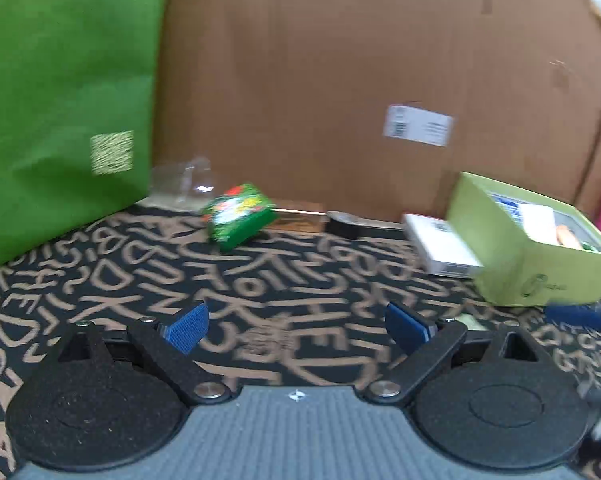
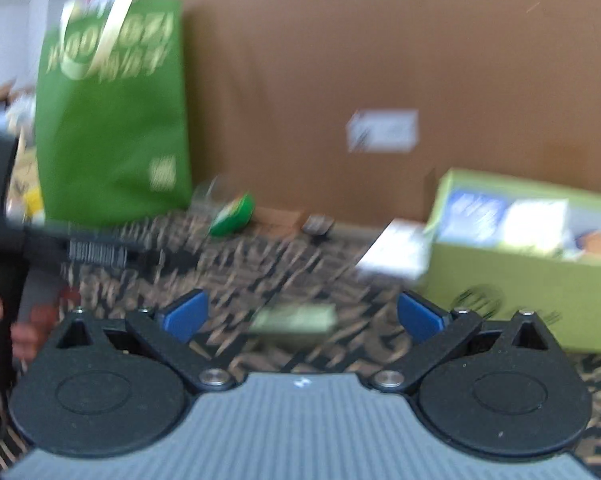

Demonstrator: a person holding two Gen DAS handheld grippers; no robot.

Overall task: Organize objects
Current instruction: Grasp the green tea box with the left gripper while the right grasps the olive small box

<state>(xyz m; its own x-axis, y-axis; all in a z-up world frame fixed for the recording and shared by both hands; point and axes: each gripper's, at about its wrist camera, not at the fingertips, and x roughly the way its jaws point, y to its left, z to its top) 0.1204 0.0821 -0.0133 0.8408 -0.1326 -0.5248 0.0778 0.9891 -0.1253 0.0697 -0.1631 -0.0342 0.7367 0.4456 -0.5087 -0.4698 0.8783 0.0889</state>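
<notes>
Both the left tongs (image 1: pixel 296 326) and right tongs (image 2: pixel 300 316) are released and empty. On the patterned worktop (image 1: pixel 140 272), the small green packet (image 1: pixel 238 214) and white flat carton (image 1: pixel 440 246) lie outside the half-filled light-green open box (image 1: pixel 540 276); sorting looks unfinished.

The right wrist view is smeared: the green bag's (image 2: pixel 112 120) lettering and the cardboard label (image 2: pixel 382 131) can't be read. The lime box (image 1: pixel 540 248) runs off the frame edge, its contents unclear.
</notes>
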